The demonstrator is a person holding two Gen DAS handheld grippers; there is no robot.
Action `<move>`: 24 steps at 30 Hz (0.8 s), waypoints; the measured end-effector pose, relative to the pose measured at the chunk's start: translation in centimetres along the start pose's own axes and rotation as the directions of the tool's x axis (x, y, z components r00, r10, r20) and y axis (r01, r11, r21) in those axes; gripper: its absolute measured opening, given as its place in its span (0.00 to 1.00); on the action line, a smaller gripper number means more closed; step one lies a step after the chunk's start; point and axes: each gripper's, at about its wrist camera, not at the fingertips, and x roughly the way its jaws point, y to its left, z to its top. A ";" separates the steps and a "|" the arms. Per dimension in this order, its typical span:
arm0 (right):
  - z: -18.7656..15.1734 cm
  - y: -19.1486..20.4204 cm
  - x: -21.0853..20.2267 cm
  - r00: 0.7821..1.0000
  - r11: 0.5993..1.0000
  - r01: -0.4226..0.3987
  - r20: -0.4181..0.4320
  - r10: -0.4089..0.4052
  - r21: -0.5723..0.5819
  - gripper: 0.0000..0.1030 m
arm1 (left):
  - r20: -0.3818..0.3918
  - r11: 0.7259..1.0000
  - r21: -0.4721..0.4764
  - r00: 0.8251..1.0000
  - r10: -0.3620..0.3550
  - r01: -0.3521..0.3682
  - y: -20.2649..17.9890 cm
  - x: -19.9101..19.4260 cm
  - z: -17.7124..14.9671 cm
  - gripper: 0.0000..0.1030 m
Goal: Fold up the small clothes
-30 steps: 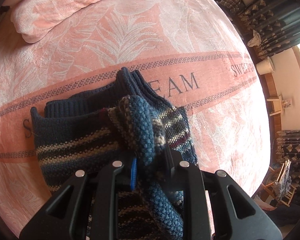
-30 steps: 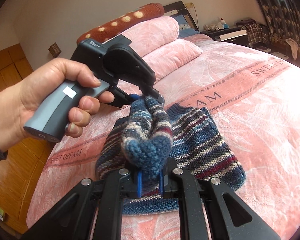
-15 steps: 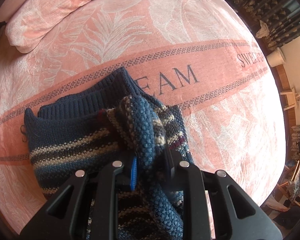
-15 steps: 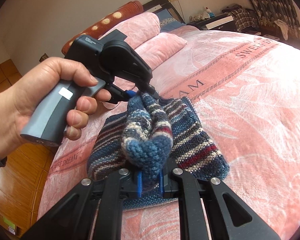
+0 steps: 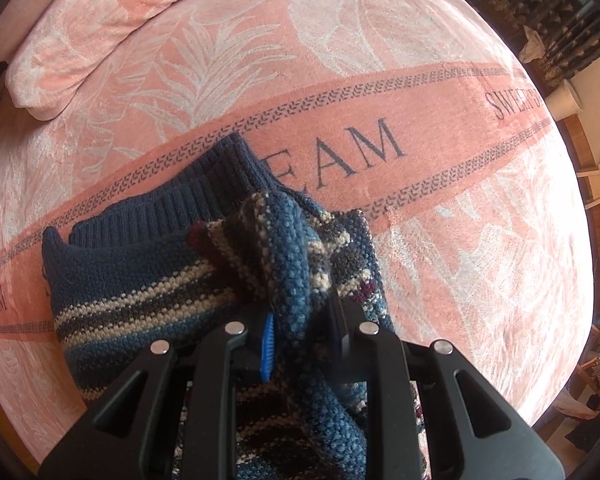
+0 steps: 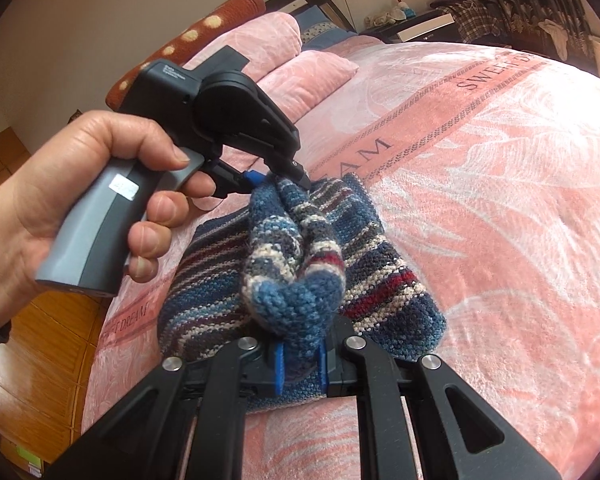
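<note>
Your left gripper & right gripper both have fingers clamped on the striped knit sweater, bunched fold raised betw. them, rest lying beyond on the pink bed blanket.

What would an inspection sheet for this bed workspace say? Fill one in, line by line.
Surface: pink blanket with leaf pattern and a lettered band, on a bed.
Job's things: striped knit sweater lying on the blanket, one edge lifted into a bunched roll.
Clutter: pink pillows and a spotted red bolster at the head end.
Grippers: left gripper and right gripper each shut on the roll, at opposite ends; a hand holds the left one.
Cables: nothing seen.
Surroundings: dark patterned curtains, wood floor, cluttered nightstand.
</note>
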 end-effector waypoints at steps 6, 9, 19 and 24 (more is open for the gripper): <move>-0.1 -1.1 0.8 1.000 1.000 -0.004 -0.027 0.005 0.031 0.11 | 0.006 0.999 0.022 0.999 0.031 -0.032 -0.8 1.0 0.2 0.20; -0.2 -2.0 1.2 0.999 0.998 -0.020 -0.047 0.023 0.068 0.11 | 0.011 0.998 0.037 0.999 0.051 -0.052 -1.3 1.4 0.2 0.21; -0.5 -4.2 1.7 0.994 0.983 -0.066 -0.071 0.080 0.173 0.11 | 0.024 0.998 0.035 0.998 0.053 -0.054 -2.0 1.5 -0.1 0.28; -1.0 -7.0 2.7 0.967 0.919 -0.186 -0.103 0.235 0.348 0.23 | 0.137 0.992 0.044 0.983 -0.122 0.117 -1.3 -1.3 -0.7 0.79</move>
